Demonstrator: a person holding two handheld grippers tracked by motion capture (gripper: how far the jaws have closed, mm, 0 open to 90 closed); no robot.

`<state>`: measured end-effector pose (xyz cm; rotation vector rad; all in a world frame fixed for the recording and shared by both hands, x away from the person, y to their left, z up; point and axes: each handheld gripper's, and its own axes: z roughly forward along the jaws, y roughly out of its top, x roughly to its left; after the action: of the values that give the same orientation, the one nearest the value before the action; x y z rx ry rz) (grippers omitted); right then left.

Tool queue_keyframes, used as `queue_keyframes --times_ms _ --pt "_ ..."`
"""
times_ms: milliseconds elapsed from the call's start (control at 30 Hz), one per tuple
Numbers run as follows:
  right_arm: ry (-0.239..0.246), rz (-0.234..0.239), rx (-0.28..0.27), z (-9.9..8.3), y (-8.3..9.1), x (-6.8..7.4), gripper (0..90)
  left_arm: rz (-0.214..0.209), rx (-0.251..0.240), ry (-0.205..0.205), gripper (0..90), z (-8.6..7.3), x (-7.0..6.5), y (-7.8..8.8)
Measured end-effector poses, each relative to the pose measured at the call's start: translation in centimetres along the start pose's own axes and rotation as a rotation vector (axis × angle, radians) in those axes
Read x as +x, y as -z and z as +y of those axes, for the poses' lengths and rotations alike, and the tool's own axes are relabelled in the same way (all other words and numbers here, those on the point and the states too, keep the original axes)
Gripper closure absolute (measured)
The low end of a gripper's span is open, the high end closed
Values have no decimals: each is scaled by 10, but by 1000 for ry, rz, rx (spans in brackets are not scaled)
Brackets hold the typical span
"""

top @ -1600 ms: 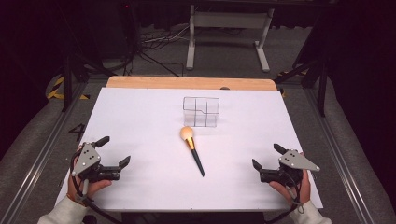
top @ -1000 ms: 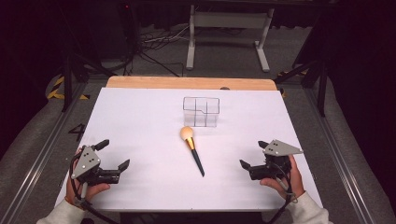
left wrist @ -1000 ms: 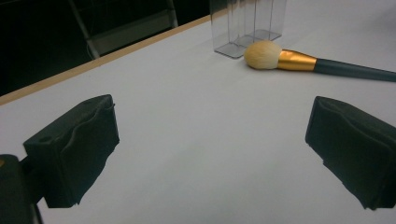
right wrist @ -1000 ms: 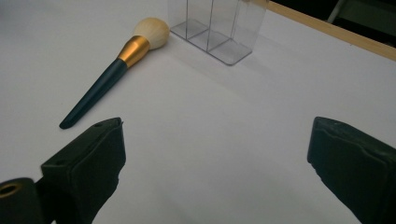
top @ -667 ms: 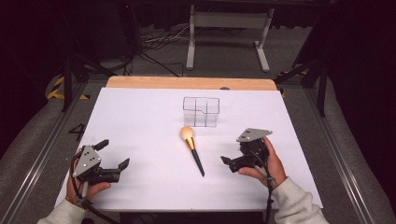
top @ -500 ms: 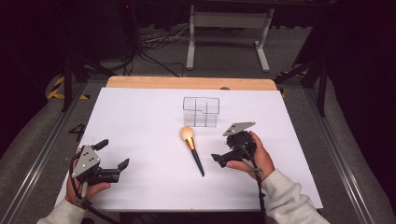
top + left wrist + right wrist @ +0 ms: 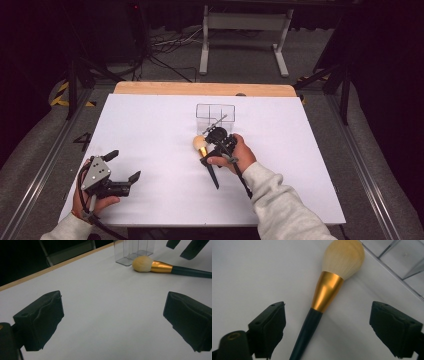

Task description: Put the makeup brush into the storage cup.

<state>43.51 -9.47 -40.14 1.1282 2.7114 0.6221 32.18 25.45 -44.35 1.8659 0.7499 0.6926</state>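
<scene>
The right hand-held gripper (image 7: 212, 150) has crossed from the counter's right edge to the makeup brush (image 7: 206, 156); its jaws, just closing a little, stand spread either side of the dark handle without pressing it. The brush lies flat on the white counter (image 7: 150, 130), bristles just beside the clear organiser (image 7: 215, 116), unmoved. The left hand-held gripper (image 7: 125, 167) stays at the near left corner, spread and empty. No readable writing anywhere.

no readable text, labels, brands, numbers or signs
</scene>
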Motion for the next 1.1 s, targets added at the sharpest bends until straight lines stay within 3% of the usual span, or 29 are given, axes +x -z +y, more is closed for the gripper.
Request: queue_keyframes --times_ms 233,300,367,400,600,767,800,900,1000,1033,1100 --pt "-53 13 51 17 -21 -7 270 7 6 -7 35 0 -1 -1" --pt "-61 -3 63 20 -27 -10 374 10 15 -13 36 0 -1 -2" --pt "-61 -16 68 20 -29 -11 368 9 16 -18 36 0 -1 -2" --pt "-77 -22 66 21 -32 -13 449 12 18 -20 36 -1 -1 -2" --pt "-60 -35 75 19 -36 -14 586 7 21 -11 38 -1 0 -3" --pt "-49 -46 33 13 -34 -16 606 10 22 -8 43 -1 1 -3" --pt "-49 -38 -8 10 -29 -16 609 10 23 -7 43 -1 1 -3" --pt "-55 -32 -46 7 -24 -17 611 9 21 0 45 -2 1 -3" --pt "-81 -28 -143 -3 -12 -20 613 14 17 3 48 -2 3 -3" --pt "-81 -28 -143 -3 -12 -20 613 17 20 4 48 -2 3 -3" --pt "-87 -24 -207 -11 -6 -20 614 19 21 11 48 -3 5 -3"
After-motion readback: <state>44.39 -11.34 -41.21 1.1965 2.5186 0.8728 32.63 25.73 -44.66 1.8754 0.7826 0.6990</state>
